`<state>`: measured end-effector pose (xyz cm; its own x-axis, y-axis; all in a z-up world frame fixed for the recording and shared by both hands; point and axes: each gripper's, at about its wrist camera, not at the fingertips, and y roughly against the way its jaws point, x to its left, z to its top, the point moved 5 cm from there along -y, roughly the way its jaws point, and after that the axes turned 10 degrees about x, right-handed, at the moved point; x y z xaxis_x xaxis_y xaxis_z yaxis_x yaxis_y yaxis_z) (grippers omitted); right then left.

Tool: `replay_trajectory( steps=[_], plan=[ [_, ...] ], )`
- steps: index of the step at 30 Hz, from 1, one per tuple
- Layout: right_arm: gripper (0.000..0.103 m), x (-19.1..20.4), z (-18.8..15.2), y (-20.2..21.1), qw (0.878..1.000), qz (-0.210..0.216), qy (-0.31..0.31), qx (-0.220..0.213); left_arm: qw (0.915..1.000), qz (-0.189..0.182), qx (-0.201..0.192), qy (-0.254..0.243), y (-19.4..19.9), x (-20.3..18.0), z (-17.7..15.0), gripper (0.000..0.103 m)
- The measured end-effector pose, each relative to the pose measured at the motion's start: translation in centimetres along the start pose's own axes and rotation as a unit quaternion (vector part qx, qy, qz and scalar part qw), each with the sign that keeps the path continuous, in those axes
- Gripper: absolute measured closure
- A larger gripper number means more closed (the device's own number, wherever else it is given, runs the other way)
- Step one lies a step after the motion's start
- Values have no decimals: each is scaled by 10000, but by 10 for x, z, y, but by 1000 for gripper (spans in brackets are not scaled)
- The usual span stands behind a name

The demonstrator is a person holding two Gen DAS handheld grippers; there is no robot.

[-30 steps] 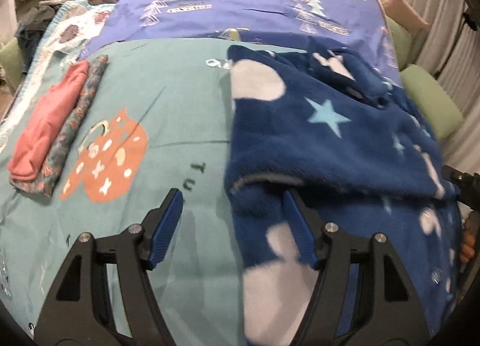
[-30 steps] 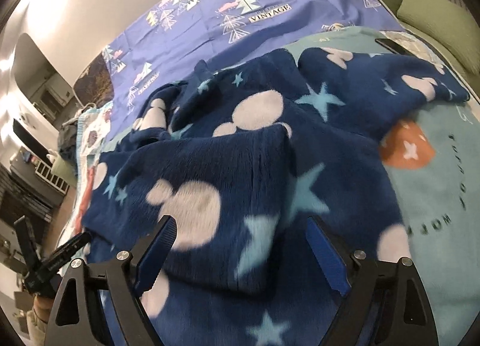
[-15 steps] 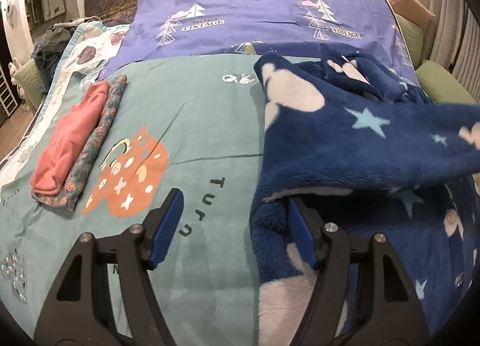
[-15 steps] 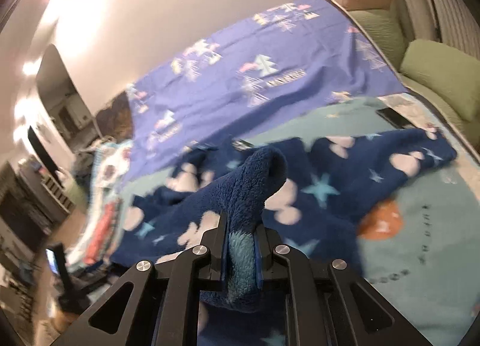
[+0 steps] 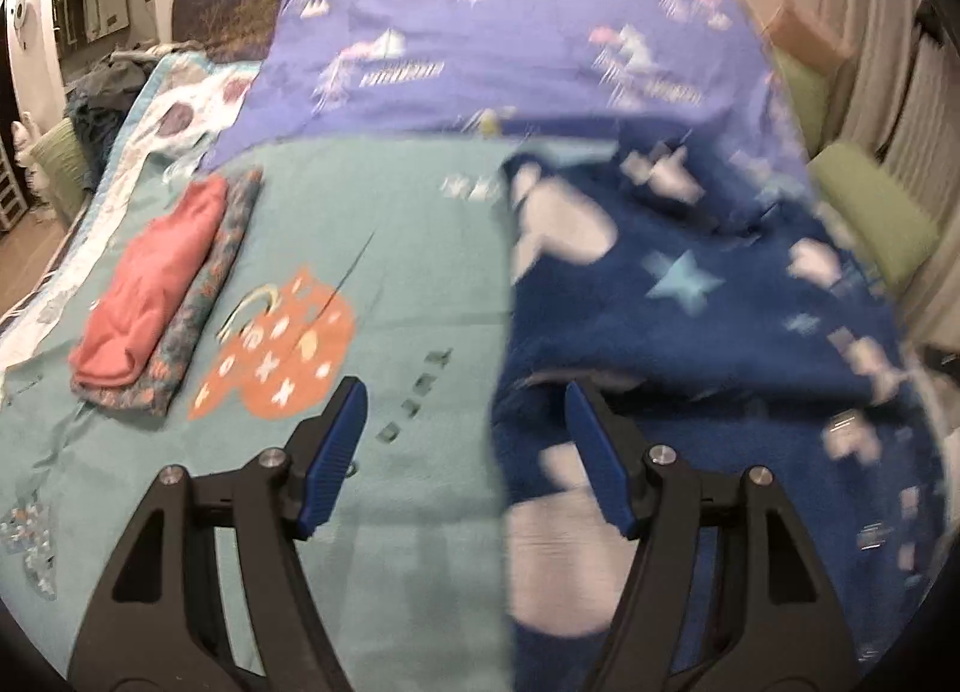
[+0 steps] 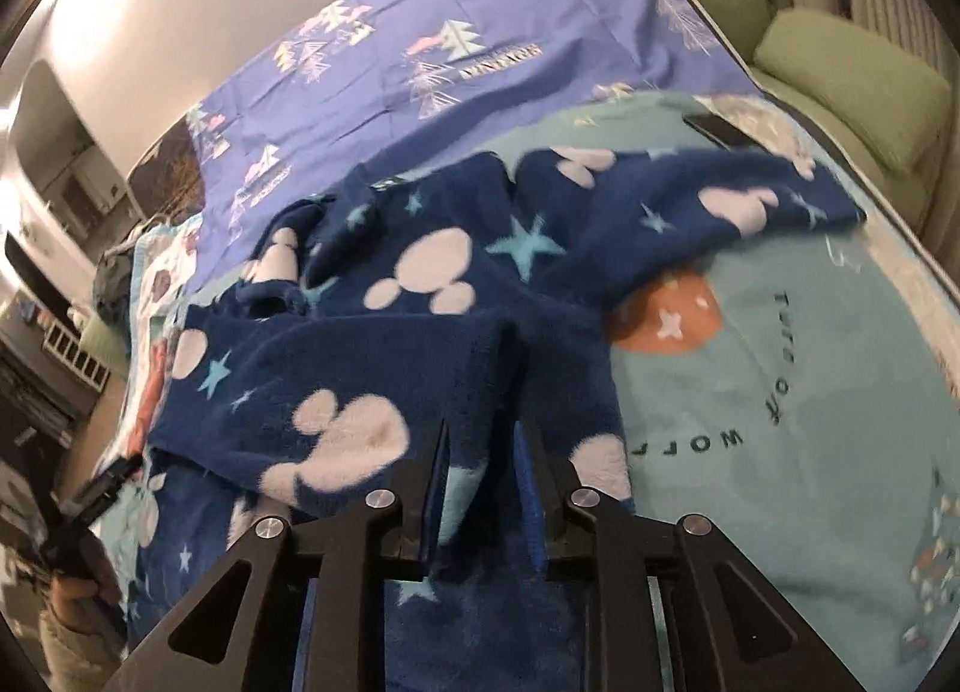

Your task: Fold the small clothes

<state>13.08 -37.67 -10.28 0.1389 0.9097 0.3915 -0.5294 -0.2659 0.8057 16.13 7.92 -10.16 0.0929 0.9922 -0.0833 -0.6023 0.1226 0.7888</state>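
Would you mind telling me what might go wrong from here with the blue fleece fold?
1. The right gripper pinches only a narrow bunch of the blue fleece garment, and its jaws have just been opening slightly, so the thick fabric may slip out.
2. The left gripper is open and holds nothing, so the garment's left edge is unanchored and the whole piece may drag.
3. A dark phone lies beside the far sleeve and might get swept.

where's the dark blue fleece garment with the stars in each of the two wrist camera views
Left wrist: the dark blue fleece garment fills the right half, its left edge between the open left gripper fingers.
Right wrist: the garment spans centre and left, a fold between the right gripper pads.
Shared landmark: the purple tree-print sheet behind.
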Motion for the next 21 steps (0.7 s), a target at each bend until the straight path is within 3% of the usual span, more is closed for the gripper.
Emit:
replay_trajectory(
  steps=[2, 6, 10, 13, 15, 16, 21],
  plan=[
    [76, 10, -1, 0, 9999, -34, 141, 38, 9992, -350, -174, -103, 12, -10, 13, 34],
    [68, 19, -8, -15, 9994, -37, 237, 246, 9986, -410, -74, -328, -7, -29, 43, 34],
    [67, 23, -17, -20, 9991, -38, 287, 296, 9978, -476, 410, -219, -61, -34, 74, 34],
    [60, 21, -17, -18, 9990, -86, 347, 276, 9941, -754, 768, 142, -96, -28, 94, 34],
    [55, 21, -15, -19, 9989, -83, 356, 294, 9887, -1131, 900, 404, -110, -27, 102, 48],
    [55, 20, -15, -21, 9988, -76, 362, 312, 9860, -1326, 931, 405, -116, -29, 107, 88],
    [54, 23, -15, -30, 9988, 6, 303, 377, 9929, -761, 755, 514, -128, -7, 106, 91]
  ],
)
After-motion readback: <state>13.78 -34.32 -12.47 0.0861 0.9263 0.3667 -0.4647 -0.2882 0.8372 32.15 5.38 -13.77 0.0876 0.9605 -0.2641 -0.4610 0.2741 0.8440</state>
